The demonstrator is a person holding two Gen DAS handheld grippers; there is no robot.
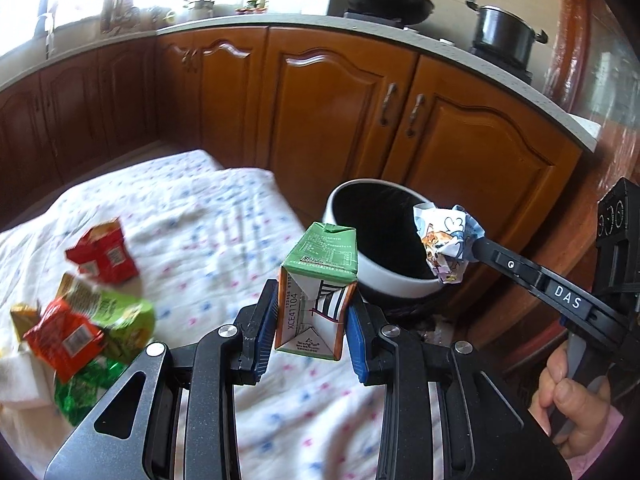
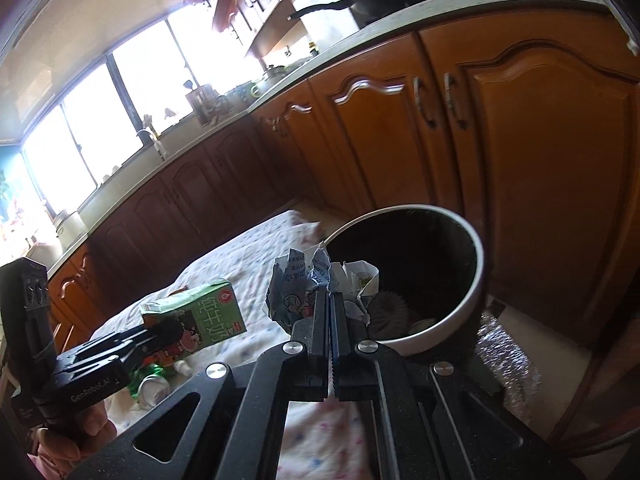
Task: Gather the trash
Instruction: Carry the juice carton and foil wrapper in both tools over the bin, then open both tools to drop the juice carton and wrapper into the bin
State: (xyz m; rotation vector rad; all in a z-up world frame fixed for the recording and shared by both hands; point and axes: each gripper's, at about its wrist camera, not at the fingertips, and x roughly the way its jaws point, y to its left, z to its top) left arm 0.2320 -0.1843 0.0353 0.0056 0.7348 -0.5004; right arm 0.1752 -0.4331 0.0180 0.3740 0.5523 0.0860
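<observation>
Gripping one carton (image 1: 316,292), one wrapper (image 1: 444,244), one bin (image 1: 384,276)

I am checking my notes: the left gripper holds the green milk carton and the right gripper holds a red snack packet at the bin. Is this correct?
Not quite. The right gripper holds a crumpled printed paper, not a red snack packet, as the left wrist view shows. The rest stands: the left gripper holds the green milk carton, and the paper is at the bin.
</observation>
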